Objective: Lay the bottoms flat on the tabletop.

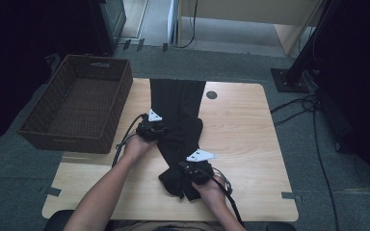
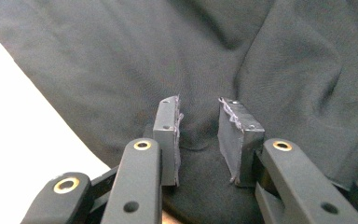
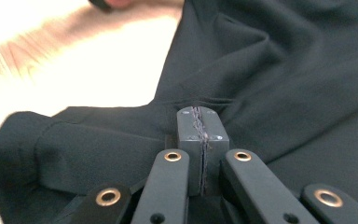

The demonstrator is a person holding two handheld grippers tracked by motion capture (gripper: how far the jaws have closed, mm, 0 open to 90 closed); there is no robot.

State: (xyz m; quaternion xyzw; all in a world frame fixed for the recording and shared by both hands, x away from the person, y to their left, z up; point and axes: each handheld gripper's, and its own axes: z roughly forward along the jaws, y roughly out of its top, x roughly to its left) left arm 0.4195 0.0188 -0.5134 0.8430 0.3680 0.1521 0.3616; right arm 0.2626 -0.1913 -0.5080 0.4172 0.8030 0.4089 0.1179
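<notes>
Wooden table (image 1: 250, 130) | grey carpet (image 1: 231, 62) | wicker basket (image 1: 77, 103) | black garment (image 1: 178, 110)

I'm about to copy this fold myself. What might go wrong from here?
The right gripper is shut with little or no cloth visibly pinched, so a pull may slip off. The left gripper stands open over the cloth, holding nothing down, so it could drag. The far end hangs over the table edge and might slide off.

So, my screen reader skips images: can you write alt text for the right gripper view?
The right claw is shut, its two grey pads pressed together over a fold of the black garment. The garment lies crumpled on a pale wooden table.
</notes>
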